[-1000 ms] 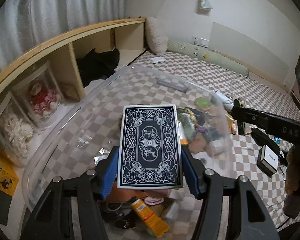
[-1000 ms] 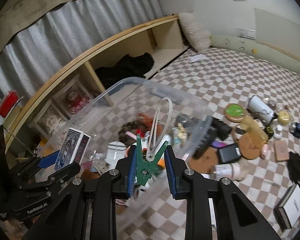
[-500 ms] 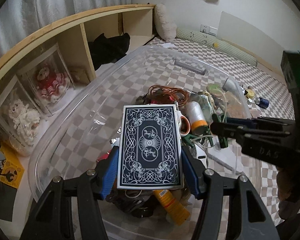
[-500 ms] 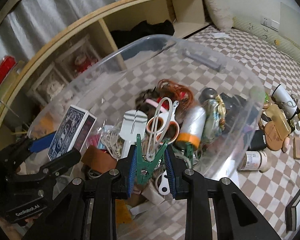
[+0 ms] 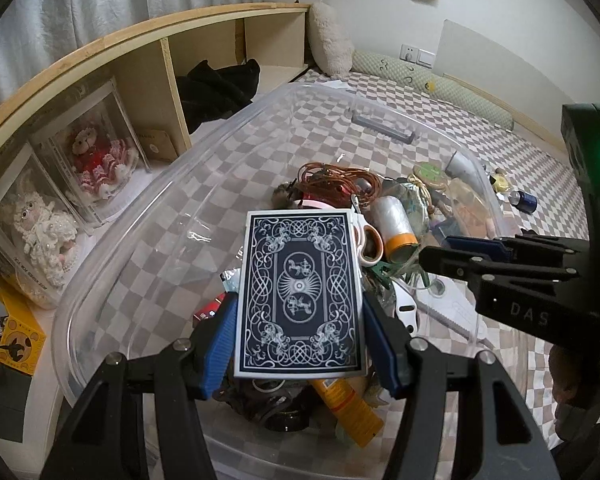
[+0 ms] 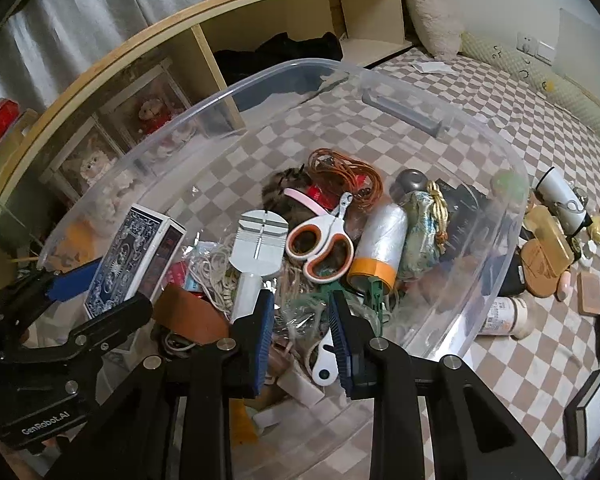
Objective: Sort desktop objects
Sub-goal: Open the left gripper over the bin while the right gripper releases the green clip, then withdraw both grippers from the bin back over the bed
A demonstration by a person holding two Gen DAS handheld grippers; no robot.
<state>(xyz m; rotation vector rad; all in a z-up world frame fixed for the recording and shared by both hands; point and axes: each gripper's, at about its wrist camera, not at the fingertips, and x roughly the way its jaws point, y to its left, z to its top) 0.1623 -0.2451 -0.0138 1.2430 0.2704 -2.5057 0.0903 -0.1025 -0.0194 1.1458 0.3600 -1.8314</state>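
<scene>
- Left wrist view: left tool (image 5: 300,344) is clamping the card box (image 5: 300,292) by its two long edges, blue pads pressing on both sides, patterned back facing the camera.
- Card box is hanging over the near end of the clear bin (image 5: 148,200), above the clutter, not yet resting on anything; likely held flat-on so it can drop in without tipping.
- Right wrist view: right tool (image 6: 300,336) is standing with pads apart and nothing between them, tips just inside the bin's near wall, above the pile.
- Green clip (image 6: 374,290) is lying in the bin just past the right tool's tips, beside the roll with orange tape (image 6: 376,248); my read is it belongs to the sorted pile now.
- Scissors (image 6: 320,244) with orange-lined handles are sitting mid-bin, orange cord (image 6: 344,172) toward the bin's far end, white flat gadget (image 6: 260,240) left of the scissors.
- Bin is sitting on the checked bed cover (image 6: 500,120); stuff is gathered in its near-right half, so the left half of the floor is showing bare, room for the box there.
- Unsorted bits are lying outside the bin's right wall: white bottle (image 6: 504,316), brown round coaster (image 6: 544,268), white cup (image 6: 560,196).
- Judgement: left tool's release into the bin is the step in hand; right tool is free to go for the outside items.
</scene>
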